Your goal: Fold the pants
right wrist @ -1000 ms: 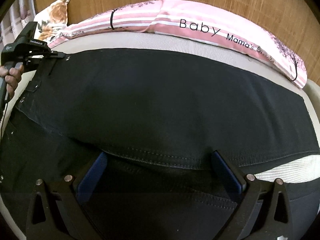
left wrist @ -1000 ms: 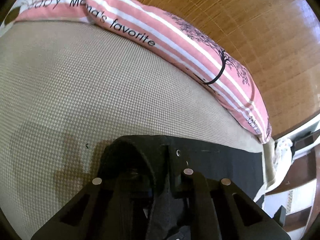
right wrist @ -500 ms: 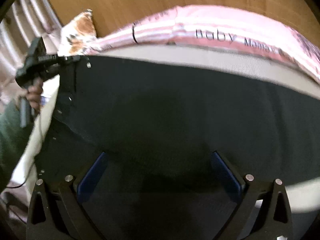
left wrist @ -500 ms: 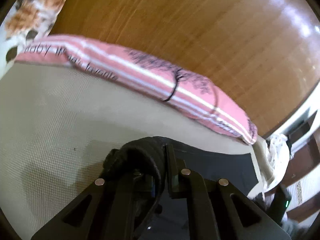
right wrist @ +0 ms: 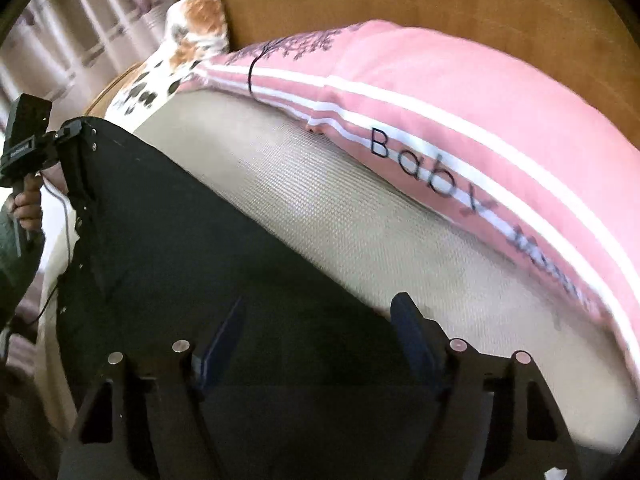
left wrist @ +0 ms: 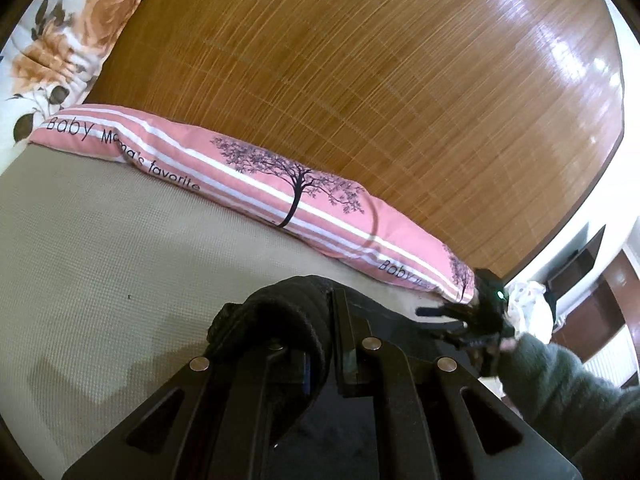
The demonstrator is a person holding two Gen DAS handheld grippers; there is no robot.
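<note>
The pants hang lifted off the bed, a wide black sheet stretched between my two grippers, with the pink striped pillow lying along the far edge of the bed.

My biggest worry is the whole garment sagging or dropping: the left gripper has its jaws pinched narrow on a thick bunched roll of waistband, and I judge that lump could slide out if I pull the fabric tight.

Next, the fold may land crooked, because the cloth runs at a slant and its far edge could catch on the pillow.

The right gripper concerns me most for what I cannot read. Its blue pads stand wide apart with black cloth across the gap, and I cannot tell whether they are holding anything.

Hidden from me: the legs and hems, cut off below both views. The right view is blurred, so seams are hard to make out.
</note>
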